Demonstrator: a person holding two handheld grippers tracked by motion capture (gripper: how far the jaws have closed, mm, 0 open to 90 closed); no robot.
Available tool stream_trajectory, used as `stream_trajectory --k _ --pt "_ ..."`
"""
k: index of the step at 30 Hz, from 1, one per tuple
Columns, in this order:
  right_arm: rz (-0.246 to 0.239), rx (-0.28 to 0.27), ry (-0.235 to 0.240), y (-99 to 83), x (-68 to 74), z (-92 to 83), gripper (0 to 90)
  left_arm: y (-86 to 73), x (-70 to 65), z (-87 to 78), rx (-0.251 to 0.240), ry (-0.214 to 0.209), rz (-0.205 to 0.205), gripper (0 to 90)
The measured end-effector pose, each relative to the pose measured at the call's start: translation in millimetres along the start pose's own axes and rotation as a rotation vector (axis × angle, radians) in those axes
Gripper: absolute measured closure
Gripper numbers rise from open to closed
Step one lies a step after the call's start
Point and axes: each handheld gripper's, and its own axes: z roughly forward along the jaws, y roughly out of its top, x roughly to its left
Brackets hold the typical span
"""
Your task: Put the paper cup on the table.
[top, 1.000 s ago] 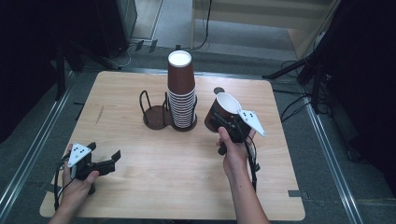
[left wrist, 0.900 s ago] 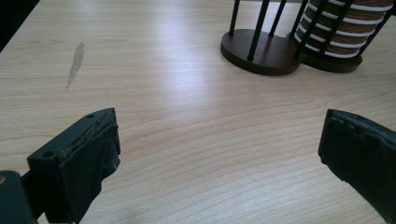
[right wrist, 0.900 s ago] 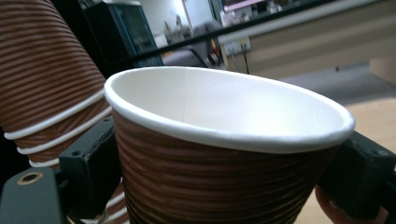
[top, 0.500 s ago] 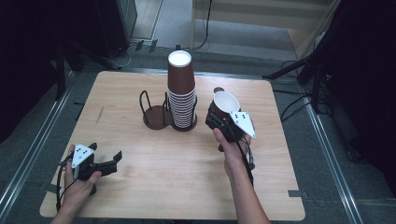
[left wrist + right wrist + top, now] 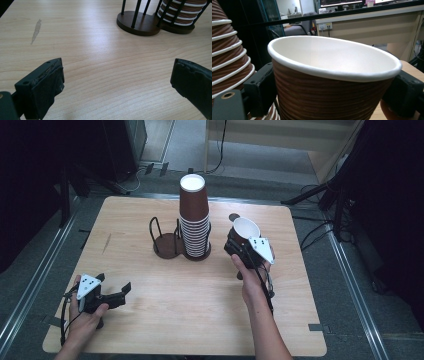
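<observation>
A tall stack of brown ribbed paper cups (image 5: 195, 222) stands upside down in a dark wire cup holder (image 5: 167, 244) at the table's middle back. My right gripper (image 5: 239, 242) is shut on a single brown cup (image 5: 244, 231) with a white inside, mouth up and tilted, just right of the stack. In the right gripper view that cup (image 5: 332, 80) sits between both jaws, the stack (image 5: 229, 52) close at the left. My left gripper (image 5: 114, 290) rests open near the front left corner; its view shows bare wood between the jaws and the holder's base (image 5: 142, 23) ahead.
The wooden table (image 5: 150, 320) has free room across its front and left. The holder's left ring holds no cups. A dark smudge (image 5: 36, 30) marks the wood at the left. Floor rails and cables run around the table.
My right gripper has carried the cup slightly down and left, toward the stack. The left gripper has barely shifted.
</observation>
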Motion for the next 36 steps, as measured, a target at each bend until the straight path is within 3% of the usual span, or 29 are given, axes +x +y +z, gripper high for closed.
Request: stream_trajectory --k 14,17,25,32,36 --pt "-0.025 -0.001 -0.049 -2.6 -8.4 12.4 11.1 -0.2 -0.4 -0.2 -0.001 -0.007 0.003 0.0" --pt "-0.06 0.007 -0.048 -3.4 -9.3 14.5 11.1 -0.2 -0.5 -0.3 0.004 -0.01 0.004 0.0" --pt "-0.075 0.014 -0.078 -6.7 -15.7 20.2 11.1 -0.2 -0.9 0.0 0.005 -0.008 0.006 0.0" --pt "-0.088 -0.016 -0.105 -11.8 -25.4 27.8 11.1 -0.3 -1.0 -0.3 0.005 -0.009 0.005 0.0" --pt "-0.124 -0.031 -0.103 -15.4 -28.1 31.0 11.0 -0.3 -1.3 -0.4 0.004 -0.009 0.005 0.0"
